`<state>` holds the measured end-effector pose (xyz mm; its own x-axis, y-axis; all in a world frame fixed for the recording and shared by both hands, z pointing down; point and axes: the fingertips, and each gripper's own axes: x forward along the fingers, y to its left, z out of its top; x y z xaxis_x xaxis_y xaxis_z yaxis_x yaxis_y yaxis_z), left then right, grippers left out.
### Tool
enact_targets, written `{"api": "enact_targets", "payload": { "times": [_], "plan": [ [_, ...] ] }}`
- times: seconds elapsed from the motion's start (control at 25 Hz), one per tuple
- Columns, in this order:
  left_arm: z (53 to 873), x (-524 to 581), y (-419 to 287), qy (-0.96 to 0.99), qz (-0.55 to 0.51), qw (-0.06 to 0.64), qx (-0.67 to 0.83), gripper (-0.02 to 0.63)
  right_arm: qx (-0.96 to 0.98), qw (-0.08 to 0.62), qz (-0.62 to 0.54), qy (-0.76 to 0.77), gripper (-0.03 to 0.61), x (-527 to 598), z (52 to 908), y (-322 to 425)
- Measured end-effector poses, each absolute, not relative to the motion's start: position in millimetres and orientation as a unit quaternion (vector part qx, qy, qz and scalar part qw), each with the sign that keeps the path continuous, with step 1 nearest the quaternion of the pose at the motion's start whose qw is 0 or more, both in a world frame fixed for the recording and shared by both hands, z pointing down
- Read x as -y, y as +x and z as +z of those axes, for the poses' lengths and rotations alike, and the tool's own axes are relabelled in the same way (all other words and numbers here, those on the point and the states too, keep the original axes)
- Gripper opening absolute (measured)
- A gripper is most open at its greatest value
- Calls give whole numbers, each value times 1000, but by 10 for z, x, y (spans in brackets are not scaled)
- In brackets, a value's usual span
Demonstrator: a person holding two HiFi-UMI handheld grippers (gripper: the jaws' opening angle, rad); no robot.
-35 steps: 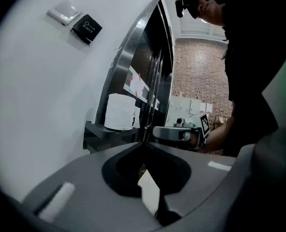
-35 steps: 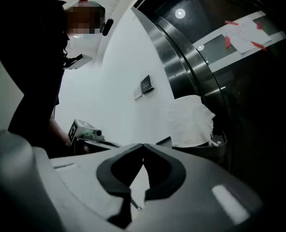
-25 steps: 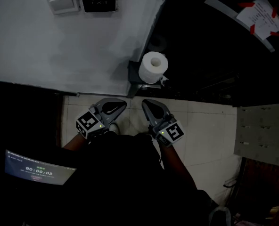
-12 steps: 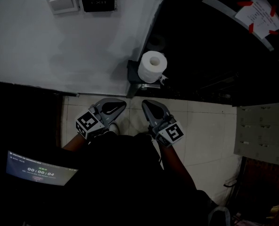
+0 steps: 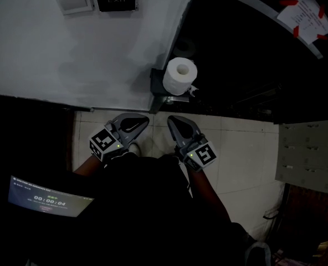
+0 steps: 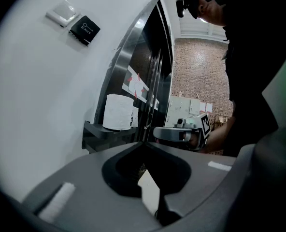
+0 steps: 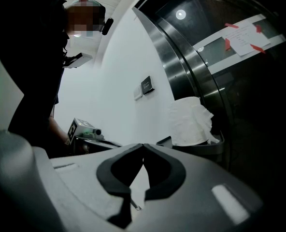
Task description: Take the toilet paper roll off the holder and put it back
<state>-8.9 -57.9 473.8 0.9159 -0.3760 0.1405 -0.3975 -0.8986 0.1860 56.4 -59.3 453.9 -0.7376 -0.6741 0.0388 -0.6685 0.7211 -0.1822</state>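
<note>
Toilet paper roll (image 5: 180, 76) stands on its holder (image 5: 159, 93); I hold left tongs (image 5: 143, 118), right tongs (image 5: 172, 119) closed, empty, poised to reach.

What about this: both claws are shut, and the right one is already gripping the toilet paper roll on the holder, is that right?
Not quite. The right claw is shut but grips nothing; the toilet paper roll stands on the holder, clear of its tips, as the right gripper view shows. The left claw is shut too.
</note>
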Motion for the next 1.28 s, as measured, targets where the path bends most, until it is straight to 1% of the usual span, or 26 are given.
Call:
{"api": "enact_targets", "payload": {
  "times": [0.16,0.28,0.36,0.4,0.44,0.56,0.64,0.72,0.8,0.96,1.16,1.28],
  "plan": [
    [4734,580,-91,973,50,106,199,3,-925,16,-89,-369,2,606,4531,574],
    [4736,576,-93,973,50,107,199,3,-910,12,-79,-406,2,711,4523,679],
    [4739,572,-96,973,50,108,199,3,-895,14,-68,-441,18,853,4506,804],
    [4743,570,-98,973,50,108,199,3,-888,17,-62,-455,42,937,4483,859],
    [4748,567,-100,973,51,107,199,3,-882,20,-61,-466,94,1025,4456,900],
    [4761,561,-115,972,51,109,201,3,-872,26,-69,-485,303,1290,4372,929],
    [4770,561,-126,972,51,110,202,3,-866,19,-64,-496,377,1445,4296,893],
    [4773,565,-135,972,51,109,204,3,-859,5,-58,-508,433,1591,4254,846],
    [4772,568,-145,971,52,108,206,3,-851,-13,-55,-522,477,1727,4253,807],
    [4781,581,-188,969,51,110,213,3,-835,-45,-59,-545,508,1947,4291,773],
    [4788,588,-230,968,50,114,220,3,-830,-90,-44,-548,508,1987,4330,710],
    [4794,591,-213,967,50,115,220,3,-829,-105,-38,-548,508,2046,4340,703]
  ]
}}
